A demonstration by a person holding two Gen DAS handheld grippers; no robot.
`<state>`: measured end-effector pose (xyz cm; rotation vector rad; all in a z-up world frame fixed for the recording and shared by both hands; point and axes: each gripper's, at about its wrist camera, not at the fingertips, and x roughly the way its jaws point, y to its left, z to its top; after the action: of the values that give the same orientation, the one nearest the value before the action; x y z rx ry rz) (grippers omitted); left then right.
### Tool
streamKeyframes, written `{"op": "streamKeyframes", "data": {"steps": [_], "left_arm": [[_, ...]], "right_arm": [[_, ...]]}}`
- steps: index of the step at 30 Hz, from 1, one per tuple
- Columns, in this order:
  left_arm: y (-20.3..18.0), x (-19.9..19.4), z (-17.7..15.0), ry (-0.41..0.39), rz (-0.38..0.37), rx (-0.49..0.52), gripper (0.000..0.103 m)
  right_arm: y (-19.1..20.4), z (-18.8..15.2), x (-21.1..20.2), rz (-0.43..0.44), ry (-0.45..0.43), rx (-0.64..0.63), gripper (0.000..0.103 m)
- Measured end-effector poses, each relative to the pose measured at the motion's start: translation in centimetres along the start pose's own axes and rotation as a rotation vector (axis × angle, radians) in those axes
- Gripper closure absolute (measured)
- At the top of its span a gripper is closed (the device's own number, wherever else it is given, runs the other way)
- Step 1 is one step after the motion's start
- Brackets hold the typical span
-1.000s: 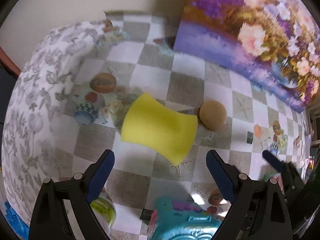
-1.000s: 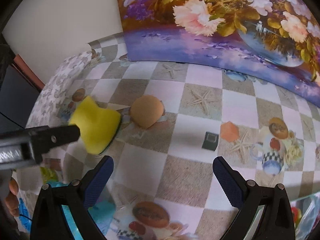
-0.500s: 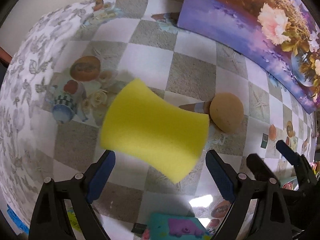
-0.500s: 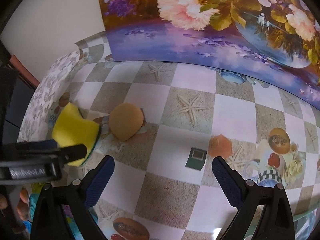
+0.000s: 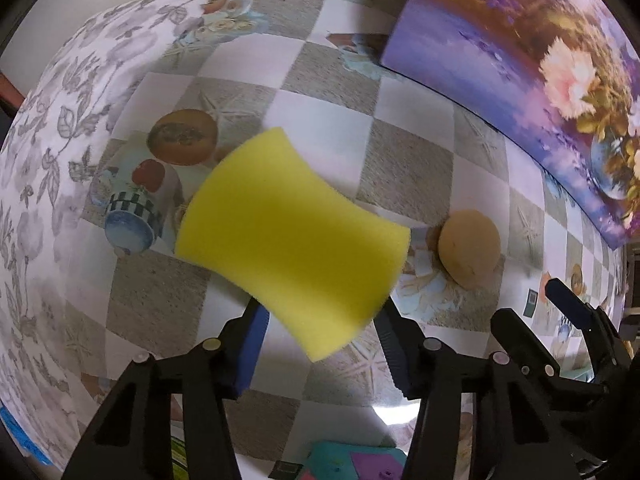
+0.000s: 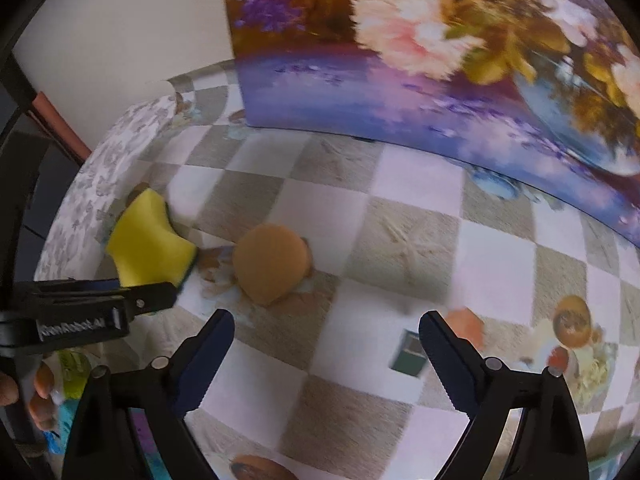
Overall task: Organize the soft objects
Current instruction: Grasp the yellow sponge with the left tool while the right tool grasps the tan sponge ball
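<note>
At the far left of the left wrist view, the grey floral edge of the tablecloth (image 5: 44, 168) curved down off the table. Just inward of it lay the checked cloth's printed cups and bowls. The yellow sponge (image 5: 292, 236) filled the centre of that view, its near end pinched between the two blue-padded fingers of the left gripper (image 5: 320, 336), which had narrowed onto it. Whether the sponge's far end touched the cloth could not be told. In the right wrist view the same sponge (image 6: 148, 248) showed a dark green scouring layer along its edge, with the left gripper (image 6: 152, 300) seen side-on at its near corner.

To the right of the sponge, close beside it but apart, sat the round tan sponge (image 5: 470, 256) on the cloth. In the right wrist view it (image 6: 272, 264) lay ahead of the right gripper (image 6: 326, 332), whose fingers stood spread wide with nothing between them. A small dark green square (image 6: 410, 354) lay on the cloth near that gripper's right finger.

Farther right and behind, a flower painting (image 6: 460, 72) stood upright along the table's back edge.
</note>
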<state>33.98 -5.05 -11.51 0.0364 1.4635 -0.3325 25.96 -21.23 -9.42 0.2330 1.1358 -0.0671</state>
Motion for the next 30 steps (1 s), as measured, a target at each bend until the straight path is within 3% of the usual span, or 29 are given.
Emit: {"op": "streamKeyframes", "data": {"steps": [9,13,17,23,30], "left_arm": [[2.0,-0.3,0.8,-0.02,-0.018,-0.017,0.049],[2.3,-0.6,1.2,-0.027,-0.019,0.0,0.051],[1.6,-0.4,1.3,-0.03,-0.021,0.005,0.052],[1.6,-0.5,1.3,-0.035,-0.022,0.004,0.054],[1.5,-0.5,0.7,-0.046,-0.021,-0.005,0.056]], "right_arm": [[2.4,1.7,2.0,0.011,-0.005,-0.083,0.019],[2.7,1.8,3.0,-0.005,0.01,-0.098,0.028],[2.8,2.2,3.4,-0.009,0.003,-0.098,0.029],[3.7,2.2,3.6,-0.029,-0.005,-0.129,0.05],[3.7,1.2,3.2,-0.027,-0.011,-0.136,0.054]]}}
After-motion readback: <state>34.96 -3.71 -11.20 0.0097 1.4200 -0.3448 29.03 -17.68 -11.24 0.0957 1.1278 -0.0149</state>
